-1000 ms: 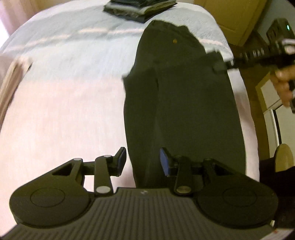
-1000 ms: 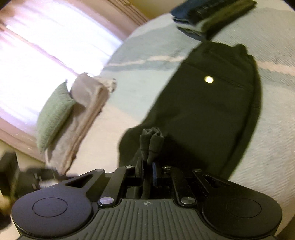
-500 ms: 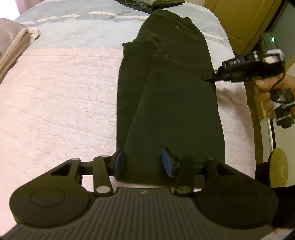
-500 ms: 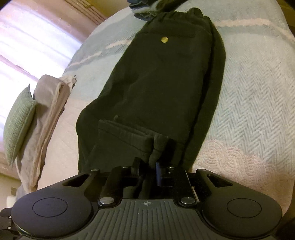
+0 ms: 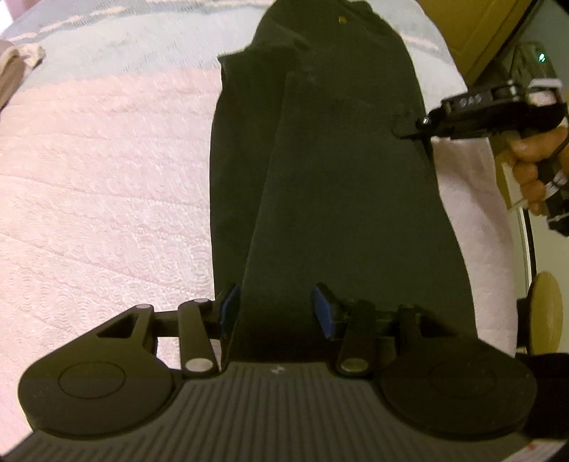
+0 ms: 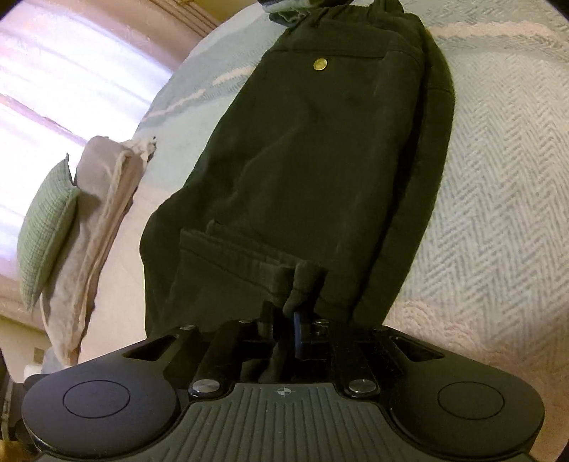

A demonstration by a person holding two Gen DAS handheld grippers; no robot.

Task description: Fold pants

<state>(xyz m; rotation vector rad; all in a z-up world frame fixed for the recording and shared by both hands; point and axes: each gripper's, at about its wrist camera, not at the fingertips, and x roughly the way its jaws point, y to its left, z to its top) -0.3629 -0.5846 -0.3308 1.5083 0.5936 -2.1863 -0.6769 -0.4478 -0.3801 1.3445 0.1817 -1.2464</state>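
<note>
Left wrist view shows the dark pants (image 5: 330, 170) lying lengthwise on the bedspread (image 5: 106, 184), folded over so one leg lies on the other, the upper layer's long edge running diagonally from near the left gripper (image 5: 274, 312) up toward the waist. A brass button (image 5: 342, 20) marks the far waist end. The near end of the pants reaches under the left gripper, whose blue-padded fingers (image 5: 322, 312) stand well apart, one on each side of the upper layer's near edge, not closed on it. To the left of the pants the pink and pale-blue bedspread lies wide and bare, giving plenty of room on that side. To the right only a narrow strip of bedspread remains before the bed's edge, where the right gripper (image 5: 414, 129) meets the pants' right edge, held by a hand (image 5: 533, 160).

From the right wrist view, the right gripper (image 6: 286, 320) has its jaws drawn together on a bunched fold of the pants (image 6: 320, 170) at a hemmed edge (image 6: 231, 248). The garment stretches away toward the button (image 6: 320, 64) and a stack of folded clothes (image 6: 295, 9) touching the waist end. A folded beige blanket (image 6: 96, 220) and a green pillow (image 6: 42, 227) sit well apart at the left, by the bright window (image 6: 64, 81). Herringbone bedspread (image 6: 498, 195) lies bare on the right.
</note>
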